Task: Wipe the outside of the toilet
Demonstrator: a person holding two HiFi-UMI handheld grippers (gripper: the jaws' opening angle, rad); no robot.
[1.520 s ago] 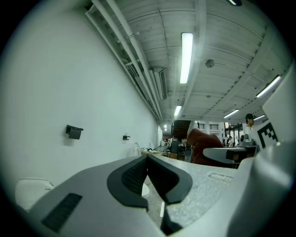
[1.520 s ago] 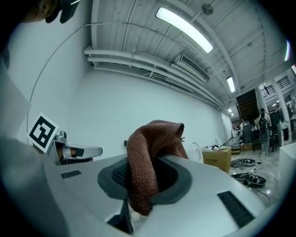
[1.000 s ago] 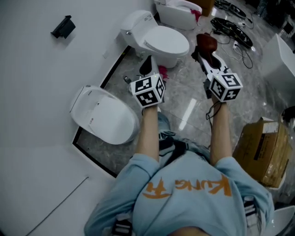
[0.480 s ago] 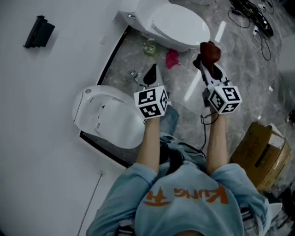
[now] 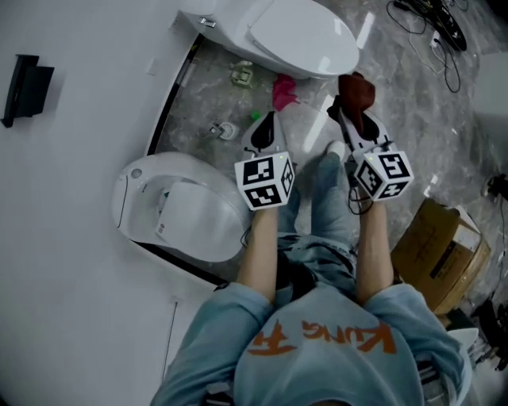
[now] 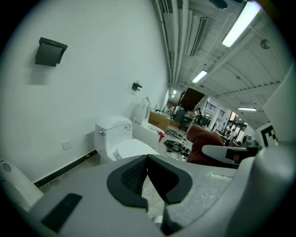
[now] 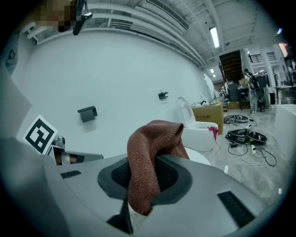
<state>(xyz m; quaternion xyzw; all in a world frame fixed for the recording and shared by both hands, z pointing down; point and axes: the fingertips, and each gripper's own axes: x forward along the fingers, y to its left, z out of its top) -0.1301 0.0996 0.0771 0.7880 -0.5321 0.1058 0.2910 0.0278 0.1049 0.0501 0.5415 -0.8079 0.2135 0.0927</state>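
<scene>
Two white toilets stand along the wall: one at the top of the head view (image 5: 294,36), lid down, and a rounder one at lower left (image 5: 182,210). My left gripper (image 5: 268,131) hangs over the floor between them, shut with nothing in it; its pads (image 6: 134,173) meet, and the far toilet (image 6: 118,139) lies ahead of it. My right gripper (image 5: 355,95) is shut on a reddish-brown cloth (image 5: 357,89), just right of the far toilet's bowl. The cloth (image 7: 150,157) drapes over that gripper's (image 7: 141,180) pads.
A pink rag (image 5: 283,91) and small fittings (image 5: 242,75) lie on the marble floor by the far toilet. A cardboard box (image 5: 440,254) stands at right, with cables (image 5: 421,24) at top right. A black holder (image 5: 28,79) is on the wall. My legs stretch between the grippers.
The view has shifted forward and left: both toilets sit nearer and higher in frame, and my leg has stepped out between the grippers. Both grippers keep their hold and spacing.
</scene>
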